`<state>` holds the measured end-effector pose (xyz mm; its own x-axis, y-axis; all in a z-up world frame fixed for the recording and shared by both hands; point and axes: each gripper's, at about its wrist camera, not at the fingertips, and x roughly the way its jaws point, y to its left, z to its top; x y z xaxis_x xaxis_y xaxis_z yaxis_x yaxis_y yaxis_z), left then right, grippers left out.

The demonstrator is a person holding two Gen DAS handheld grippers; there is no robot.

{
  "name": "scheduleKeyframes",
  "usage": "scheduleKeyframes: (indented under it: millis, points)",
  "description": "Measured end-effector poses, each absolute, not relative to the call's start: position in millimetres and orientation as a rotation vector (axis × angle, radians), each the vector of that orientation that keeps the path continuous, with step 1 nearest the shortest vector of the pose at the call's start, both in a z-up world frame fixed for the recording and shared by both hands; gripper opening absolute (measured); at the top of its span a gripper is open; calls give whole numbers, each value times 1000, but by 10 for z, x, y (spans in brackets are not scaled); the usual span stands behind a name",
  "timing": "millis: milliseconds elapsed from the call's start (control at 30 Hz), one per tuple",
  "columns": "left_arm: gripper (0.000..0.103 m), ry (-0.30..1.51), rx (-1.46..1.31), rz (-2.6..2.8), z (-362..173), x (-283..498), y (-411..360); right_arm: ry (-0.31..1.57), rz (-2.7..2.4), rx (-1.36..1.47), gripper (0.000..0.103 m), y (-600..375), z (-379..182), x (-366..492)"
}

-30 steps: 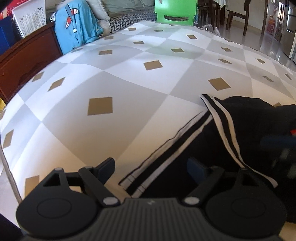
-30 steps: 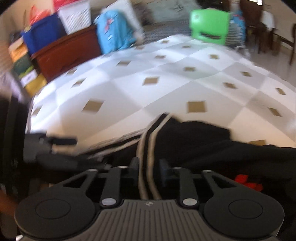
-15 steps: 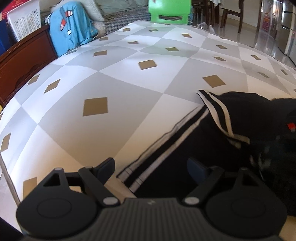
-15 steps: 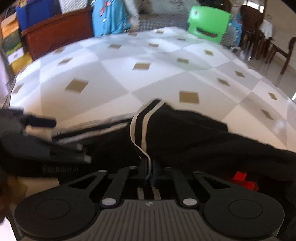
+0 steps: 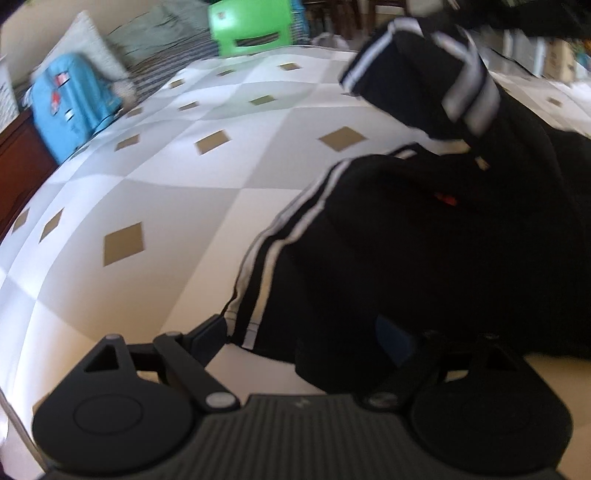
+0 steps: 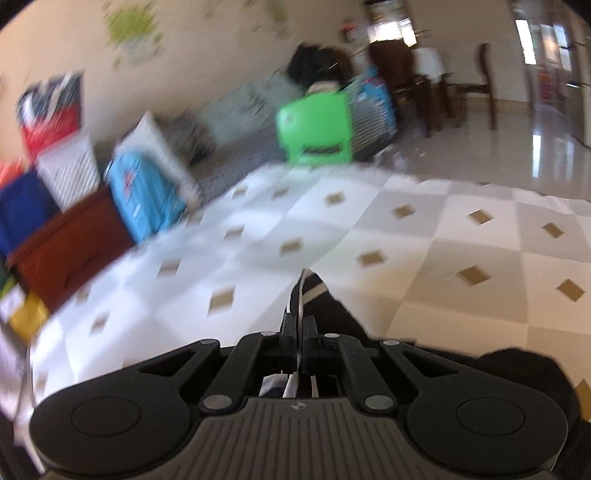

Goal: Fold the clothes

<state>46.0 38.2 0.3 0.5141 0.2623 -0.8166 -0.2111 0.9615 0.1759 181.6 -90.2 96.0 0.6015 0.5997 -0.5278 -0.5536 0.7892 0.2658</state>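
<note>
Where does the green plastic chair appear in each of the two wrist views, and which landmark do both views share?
Left wrist view: the green plastic chair is at the top edge, a little left of centre, beyond the far end of the checkered bed cover.
Right wrist view: the chair is above centre, just past the far edge of the cover.
Shared landmark: the light blue garment, left of the chair in both.

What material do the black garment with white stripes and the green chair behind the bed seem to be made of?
The black garment looks like soft knitted fabric, matte: it folds and drapes loosely, and the white stripes bend with it. The green chair looks like moulded plastic, smooth and slightly glossy, with one even colour and a cut slot; blur leaves this uncertain.
</note>
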Motion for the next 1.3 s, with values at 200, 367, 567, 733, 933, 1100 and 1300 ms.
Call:
scheduleKeyframes:
  millis: [200,367,567,733,933,1100,1300]
  points:
    - [89,1034,75,183,14,383,309,571,475,203,3,-1216,1122,2121]
    - [97,1069,44,154,-4,355,365,556,233,246,3,-1585,1188,2281]
    - [97,1082,18,173,30,354,375,584,130,344,11,-2035,1223,2304]
    - [97,1015,-4,191,177,334,334,544,120,341,33,-2266,1366,2166]
    - [97,961,-37,194,237,411,236,627,185,270,41,-2338,1306,2097]
    - [99,935,-16,193,201,498,78,733,247,154,46,-2310,1100,2021]
    - [101,921,-6,195,120,588,-20,843,268,74,47,-2395,841,1926]
